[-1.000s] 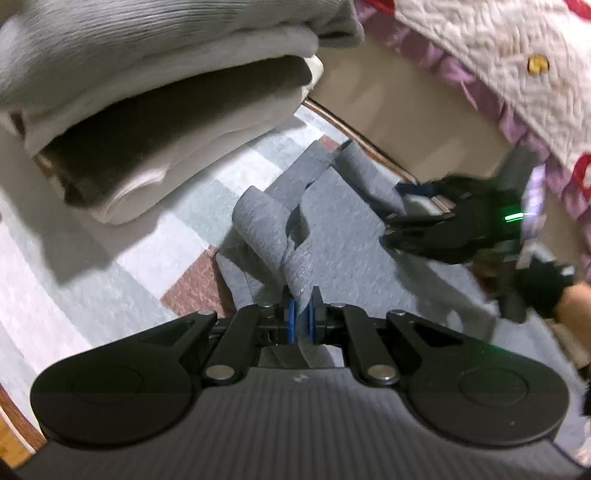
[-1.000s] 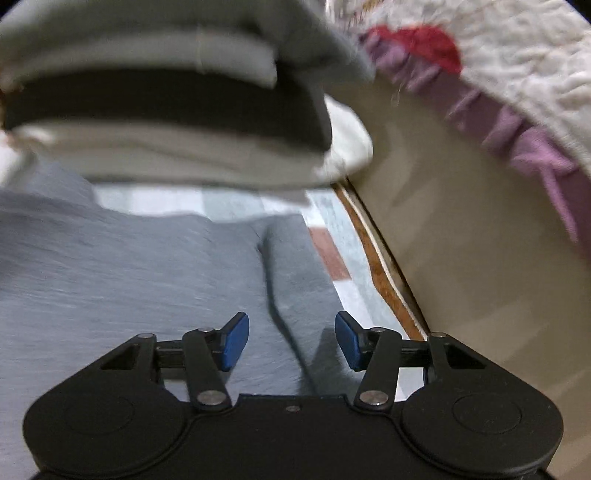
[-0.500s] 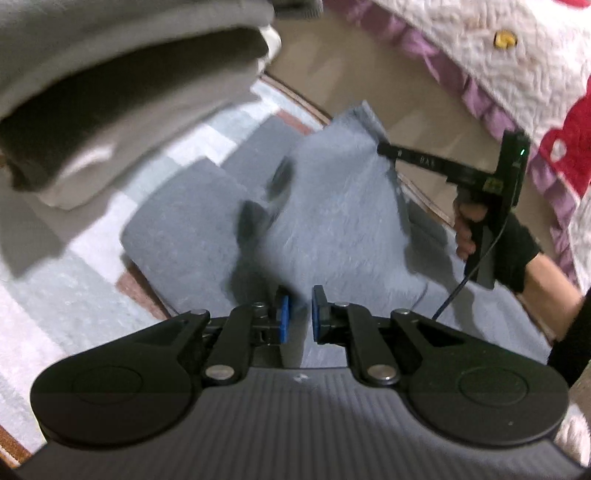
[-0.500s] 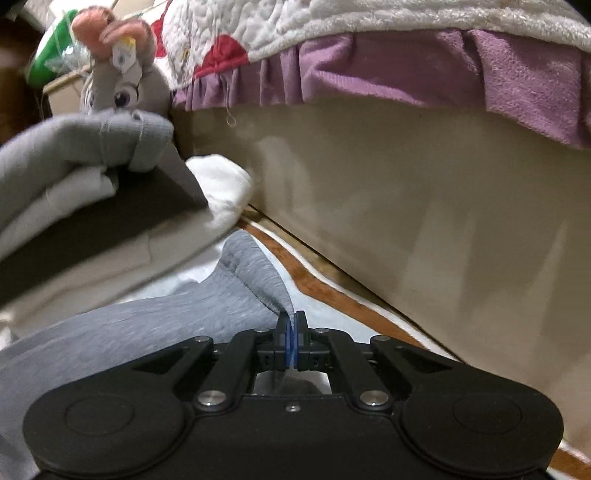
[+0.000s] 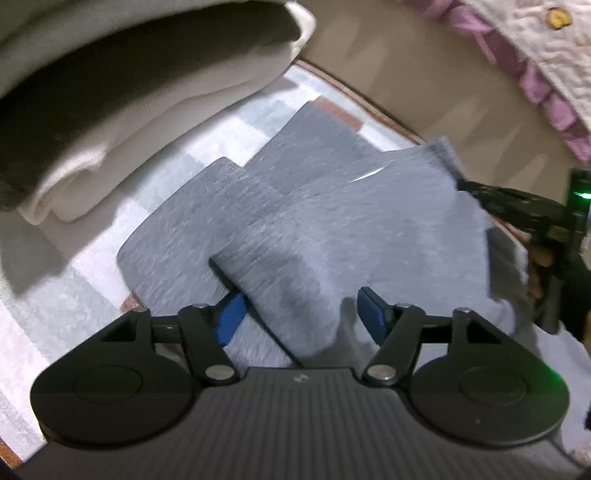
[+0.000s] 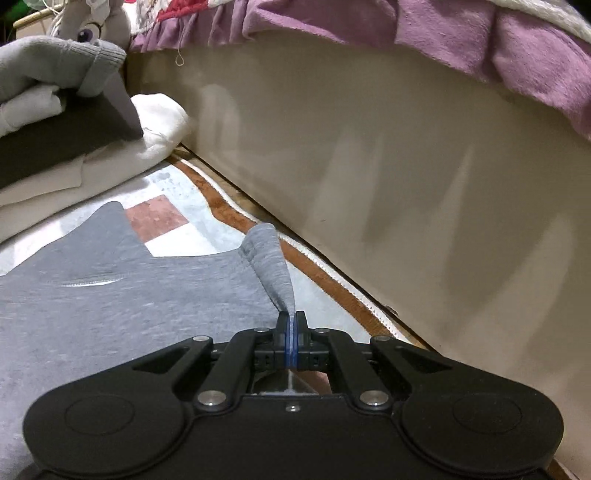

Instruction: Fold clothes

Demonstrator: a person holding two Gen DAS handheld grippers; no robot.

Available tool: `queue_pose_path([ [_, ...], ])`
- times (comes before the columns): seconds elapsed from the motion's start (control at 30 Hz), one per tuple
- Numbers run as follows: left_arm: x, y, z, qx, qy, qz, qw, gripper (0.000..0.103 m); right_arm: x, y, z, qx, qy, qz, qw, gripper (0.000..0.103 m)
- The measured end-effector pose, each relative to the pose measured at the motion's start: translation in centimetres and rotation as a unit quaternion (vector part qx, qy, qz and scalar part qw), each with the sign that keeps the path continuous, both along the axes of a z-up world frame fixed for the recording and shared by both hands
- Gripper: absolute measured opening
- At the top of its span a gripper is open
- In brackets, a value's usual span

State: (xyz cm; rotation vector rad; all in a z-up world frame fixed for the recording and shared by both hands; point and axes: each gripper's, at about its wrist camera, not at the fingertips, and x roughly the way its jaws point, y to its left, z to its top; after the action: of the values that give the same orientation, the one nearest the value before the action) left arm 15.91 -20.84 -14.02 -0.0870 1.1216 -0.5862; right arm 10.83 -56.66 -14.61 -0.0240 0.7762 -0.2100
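Note:
A grey garment [image 5: 351, 229] lies on the patterned mat, its upper layer folded back over the lower one. My left gripper [image 5: 301, 317] hangs just above the near folded edge. Its jaws are opening, and the cloth lies between the blue pads [image 5: 231, 317] without being pressed. In the right wrist view my right gripper [image 6: 291, 332] is shut on a pinched corner of the grey garment [image 6: 129, 295], which rises as a tapered peak. The left wrist view shows the right gripper [image 5: 465, 186] at the garment's far right corner, held by a gloved hand [image 5: 569, 295].
A stack of folded clothes [image 5: 110, 110] in grey, white and dark layers sits on the mat [image 5: 55, 295] at the upper left. The beige bed base [image 6: 369, 147] runs along the mat's edge under a purple frilled cover [image 6: 443, 33]. A plush toy [image 6: 92, 26] sits behind the stack.
My left jaws were shut on a bunched strip of grey cloth and now stand apart, with the flap laid flat. My right jaws closed on the garment's corner and stay shut.

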Motion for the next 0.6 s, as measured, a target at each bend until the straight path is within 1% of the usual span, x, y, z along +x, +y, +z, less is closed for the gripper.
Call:
queue_pose_path([
  [0.07, 0.4, -0.3, -0.8, 0.008, 0.004, 0.005, 1.0000, 0.067, -0.2, -0.1, 0.1, 0.007, -0.011, 0.001, 1.000, 0.000],
  [0.17, 0.5, -0.7, -0.9, 0.008, -0.013, 0.008, 0.9999, 0.068, -0.2, 0.0, 0.2, 0.014, -0.023, 0.004, 1.000, 0.000],
  [0.2, 0.5, -0.8, -0.9, 0.008, -0.019, 0.009, 0.9998, 0.066, -0.3, -0.1, 0.3, 0.015, -0.026, 0.004, 1.000, 0.000],
  [0.23, 0.3, -1.2, -0.8, 0.017, -0.033, -0.006, 0.9993, 0.047, -0.4, -0.1, 0.4, 0.016, -0.029, 0.005, 0.999, 0.000],
  [0.27, 0.2, -1.6, -0.7, 0.026, -0.048, -0.021, 0.9983, 0.005, -0.4, 0.1, 0.4, 0.012, -0.031, 0.006, 0.999, 0.000],
  [0.3, -0.1, -1.9, -0.4, 0.031, -0.058, -0.037, 0.9971, 0.003, -0.4, 0.3, 0.4, 0.008, -0.033, 0.008, 0.999, 0.000],
  [0.4, -2.7, -0.5, 3.2, 0.012, -0.128, -0.037, 0.9910, 0.003, -1.0, 1.1, 1.3, -0.009, -0.043, 0.015, 0.999, 0.000],
  [0.47, -4.4, 3.4, 6.2, -0.024, -0.167, -0.008, 0.9857, 0.003, -1.4, 1.7, 2.5, -0.017, -0.059, 0.030, 0.998, 0.000],
  [0.53, -5.8, 5.5, 8.0, -0.034, -0.183, 0.017, 0.9823, 0.003, -1.9, 2.3, 4.0, -0.017, -0.080, 0.051, 0.995, 0.000],
  [0.6, -5.7, 6.0, 7.7, -0.016, -0.170, 0.030, 0.9848, 0.003, -1.2, 3.3, 5.5, -0.024, -0.088, 0.075, 0.993, 0.000],
])
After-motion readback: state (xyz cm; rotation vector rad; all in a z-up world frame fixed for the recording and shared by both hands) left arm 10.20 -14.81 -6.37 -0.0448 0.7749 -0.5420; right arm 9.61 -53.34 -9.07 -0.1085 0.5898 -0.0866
